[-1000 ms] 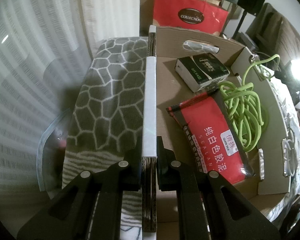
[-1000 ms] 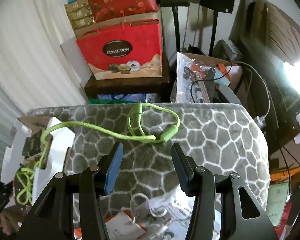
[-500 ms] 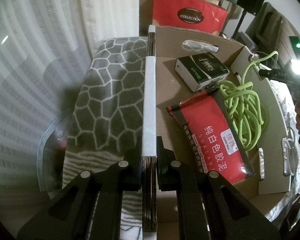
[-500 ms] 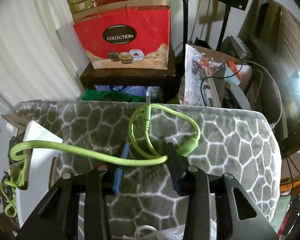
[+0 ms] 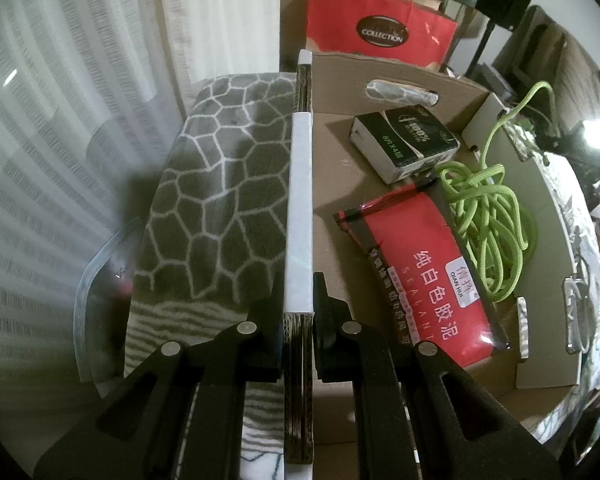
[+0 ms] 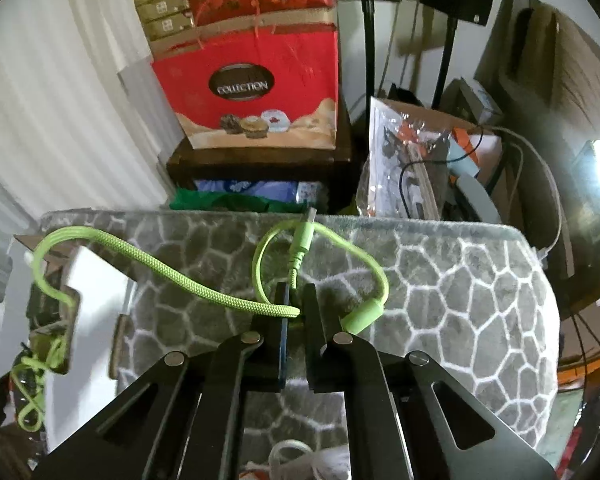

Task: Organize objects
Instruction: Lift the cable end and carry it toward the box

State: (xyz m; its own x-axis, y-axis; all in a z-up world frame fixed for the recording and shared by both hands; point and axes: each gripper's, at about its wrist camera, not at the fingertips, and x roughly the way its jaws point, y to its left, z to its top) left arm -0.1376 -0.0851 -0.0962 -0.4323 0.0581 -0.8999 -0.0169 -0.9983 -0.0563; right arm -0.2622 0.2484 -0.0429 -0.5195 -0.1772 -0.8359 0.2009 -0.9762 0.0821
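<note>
Clamping the cardboard box (image 5: 384, 92) wall, the left gripper (image 5: 299, 304) is closed tight; the right gripper (image 6: 294, 300) has just closed on the green cable (image 6: 204, 284), which trails from the box across the grey blanket (image 6: 460, 280).

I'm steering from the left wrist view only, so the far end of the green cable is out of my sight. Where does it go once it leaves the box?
Observer: The green cable runs over the box edge onto the grey blanket, where the right gripper has just closed on it.
Operator: Are both plugs outside the box?
Observer: Yes. One plug lies ahead of the jaws, a thicker one beside the right gripper's own right finger.
Operator: Anything else near that gripper?
Observer: A white cord lies below it, at the frame's bottom edge.
</note>
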